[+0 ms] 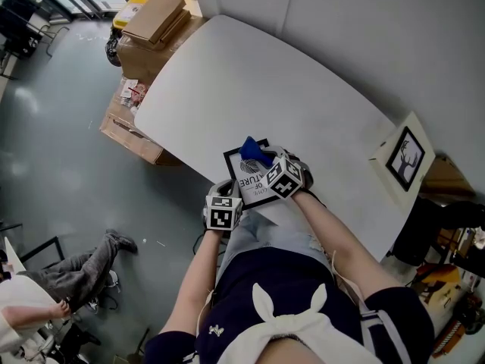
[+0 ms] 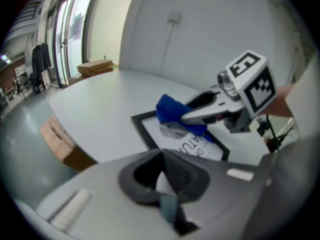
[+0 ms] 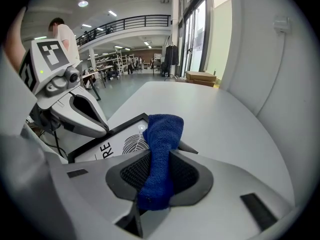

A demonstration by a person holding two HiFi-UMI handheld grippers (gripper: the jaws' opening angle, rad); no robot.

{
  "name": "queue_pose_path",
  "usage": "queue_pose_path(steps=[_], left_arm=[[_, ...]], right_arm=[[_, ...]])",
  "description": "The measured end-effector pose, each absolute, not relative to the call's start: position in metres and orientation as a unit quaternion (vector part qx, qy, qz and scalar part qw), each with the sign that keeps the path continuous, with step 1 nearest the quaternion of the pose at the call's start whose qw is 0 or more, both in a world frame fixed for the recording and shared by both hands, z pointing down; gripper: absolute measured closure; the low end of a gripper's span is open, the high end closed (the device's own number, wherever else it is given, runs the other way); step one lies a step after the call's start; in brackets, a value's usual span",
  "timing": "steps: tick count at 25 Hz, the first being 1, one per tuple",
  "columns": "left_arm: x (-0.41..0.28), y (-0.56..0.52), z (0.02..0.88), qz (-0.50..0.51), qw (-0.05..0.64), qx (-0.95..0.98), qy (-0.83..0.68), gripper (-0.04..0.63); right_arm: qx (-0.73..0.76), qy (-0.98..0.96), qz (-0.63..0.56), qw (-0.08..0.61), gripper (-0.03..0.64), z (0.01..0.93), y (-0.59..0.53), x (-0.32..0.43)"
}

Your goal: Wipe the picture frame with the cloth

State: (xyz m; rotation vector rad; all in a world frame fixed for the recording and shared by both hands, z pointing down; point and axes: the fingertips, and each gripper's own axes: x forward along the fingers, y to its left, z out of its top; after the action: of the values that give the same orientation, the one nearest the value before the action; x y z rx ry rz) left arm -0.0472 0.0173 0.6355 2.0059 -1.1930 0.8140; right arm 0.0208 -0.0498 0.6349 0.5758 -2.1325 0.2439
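White table [image 1: 303,105], picture frame [image 1: 250,182] (black), grey floor [image 1: 53,142]

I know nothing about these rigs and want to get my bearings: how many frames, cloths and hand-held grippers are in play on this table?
Picture frames: 2, the black frame and a second frame at the right edge of the table
Cloths: 1, the blue cloth
Grippers: 2, the left gripper and the right gripper
Total: 5
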Motion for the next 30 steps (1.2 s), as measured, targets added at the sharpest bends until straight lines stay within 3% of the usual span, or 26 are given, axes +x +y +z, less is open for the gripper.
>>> queue_pose_path(steps=[30], left_arm=[[-0.047,0.018,0.637,0.313,0.326,0.767,-0.456,0.592]], right_arm=[[0.245,-0.868,0.146,0.407,0.525,0.632,0.029,0.049]])
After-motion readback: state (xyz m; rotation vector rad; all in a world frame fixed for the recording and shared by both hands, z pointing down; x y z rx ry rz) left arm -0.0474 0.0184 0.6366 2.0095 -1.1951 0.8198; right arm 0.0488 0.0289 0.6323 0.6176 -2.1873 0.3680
